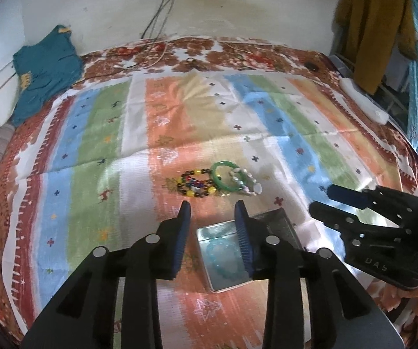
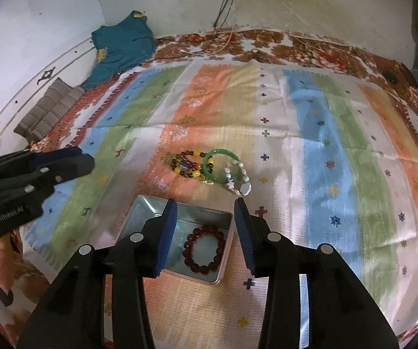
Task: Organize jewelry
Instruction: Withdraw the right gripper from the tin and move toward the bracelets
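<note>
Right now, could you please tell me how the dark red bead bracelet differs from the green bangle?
The dark red bead bracelet lies inside the metal tin; the green bangle lies outside on the striped cloth. The bracelet is separate round beads; the bangle is one smooth ring. Both lie flat.

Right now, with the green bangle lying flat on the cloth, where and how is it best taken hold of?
Probably the far arc of the green bangle, from above, one finger inside the ring and one outside. It lies flat, so only the band's thickness offers a grip. Its left arc overlaps the multicolour bead bracelet and its right arc the white bead bracelet; the far arc looks clear.
</note>
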Demonstrator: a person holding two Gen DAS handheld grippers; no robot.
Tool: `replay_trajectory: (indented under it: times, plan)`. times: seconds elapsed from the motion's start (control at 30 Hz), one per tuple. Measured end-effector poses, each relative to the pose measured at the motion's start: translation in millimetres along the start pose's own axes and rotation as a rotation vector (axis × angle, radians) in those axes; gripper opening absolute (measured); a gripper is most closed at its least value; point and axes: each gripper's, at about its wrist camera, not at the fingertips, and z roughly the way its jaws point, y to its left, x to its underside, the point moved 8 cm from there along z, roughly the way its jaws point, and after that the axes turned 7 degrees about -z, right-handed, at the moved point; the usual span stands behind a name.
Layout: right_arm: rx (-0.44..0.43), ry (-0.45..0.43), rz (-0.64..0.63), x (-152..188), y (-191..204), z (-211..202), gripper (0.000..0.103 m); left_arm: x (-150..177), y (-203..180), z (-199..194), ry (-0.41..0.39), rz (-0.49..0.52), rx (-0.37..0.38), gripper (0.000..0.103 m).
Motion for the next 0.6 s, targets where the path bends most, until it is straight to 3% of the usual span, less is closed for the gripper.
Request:
replay_trajectory:
  times: [0.23, 0.6]
  plan:
    - [0.007, 0.036, 0.008, 1.2, -5.3, 10.7, 0.048, 0.1, 13.3, 12.2, 0.035, -0.044, -0.022, 0.043]
    - [0.026, 0.076, 0.02, -0.1, -15.6, 25.9, 0.058, -2.5, 23.7, 40.4, 0.09, -0.061, -0.074, 0.049]
